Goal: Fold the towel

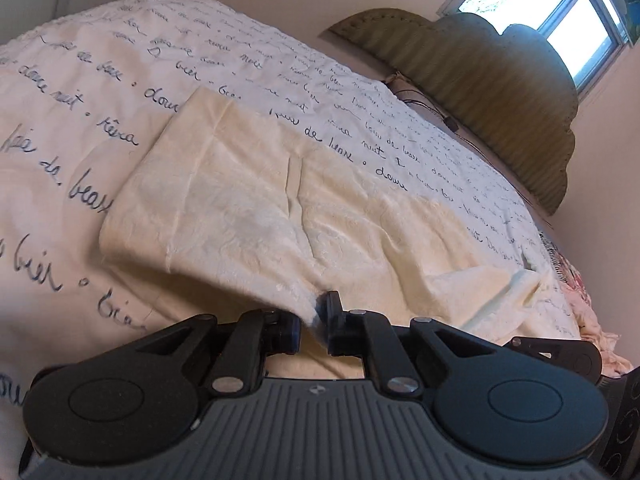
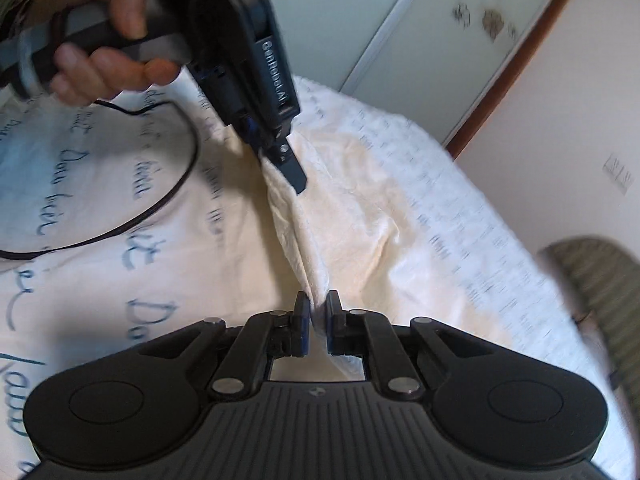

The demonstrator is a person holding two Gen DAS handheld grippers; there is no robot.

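Note:
A cream towel [image 1: 248, 200] lies folded on the bed, its far part flat and its near edge lifted. My left gripper [image 1: 314, 318] is shut on a bunched corner of that near edge. In the right wrist view the towel [image 2: 360, 208] stretches as a raised ridge between both tools. My right gripper [image 2: 318, 320] is shut on the edge close to the camera. The left gripper [image 2: 286, 168], held in a person's hand [image 2: 100, 40], pinches the other end of the same edge further up the picture.
A white bedspread [image 1: 80, 92] with blue handwriting print covers the bed. A green padded headboard [image 1: 480, 92] and a window [image 1: 560, 12] are at the right. A black cable [image 2: 160, 208] loops over the bedspread on the left. A wardrobe door [image 2: 440, 40] stands behind the bed.

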